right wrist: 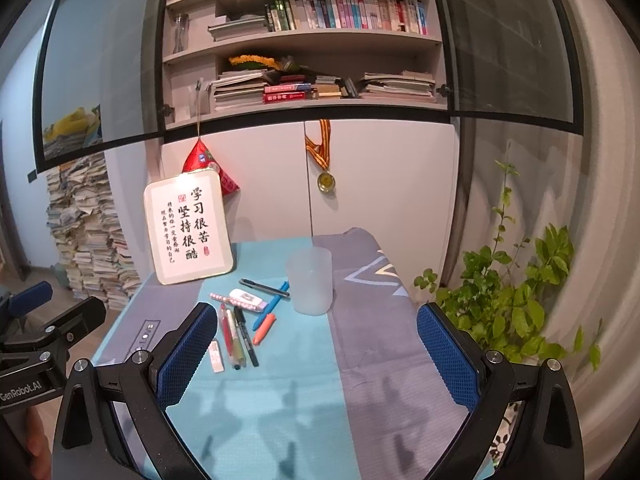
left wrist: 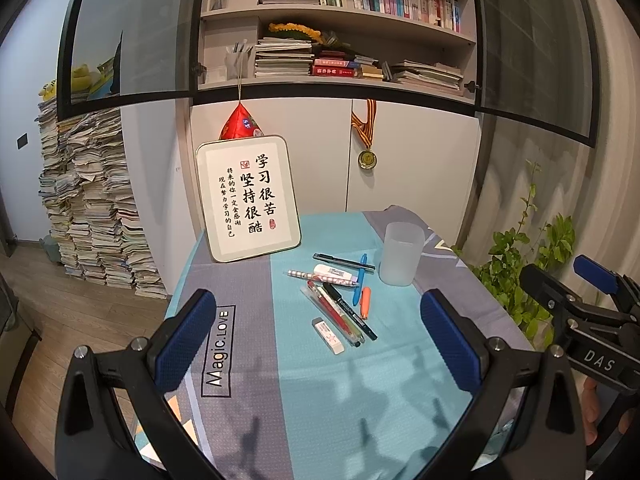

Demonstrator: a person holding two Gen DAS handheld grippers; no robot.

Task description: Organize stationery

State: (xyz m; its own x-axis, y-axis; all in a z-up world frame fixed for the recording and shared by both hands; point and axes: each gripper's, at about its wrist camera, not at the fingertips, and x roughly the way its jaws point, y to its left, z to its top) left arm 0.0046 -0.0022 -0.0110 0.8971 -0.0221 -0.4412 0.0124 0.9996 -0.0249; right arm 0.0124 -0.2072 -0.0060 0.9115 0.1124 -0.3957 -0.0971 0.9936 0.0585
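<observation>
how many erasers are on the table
2: a white block eraser at the near end of the pen pile, and a white sleeved eraser atop the far pens, left of the frosted cup.

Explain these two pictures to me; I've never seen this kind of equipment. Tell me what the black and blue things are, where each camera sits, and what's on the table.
A person holds two hand-held grippers, each carrying its own camera looking forward. One picture looks out past the left gripper, the other past the right gripper. Both have their jaws wide open and hold nothing. On the cloth-covered table lie loose pens, two erasers, and an empty frosted cup beside them.
</observation>
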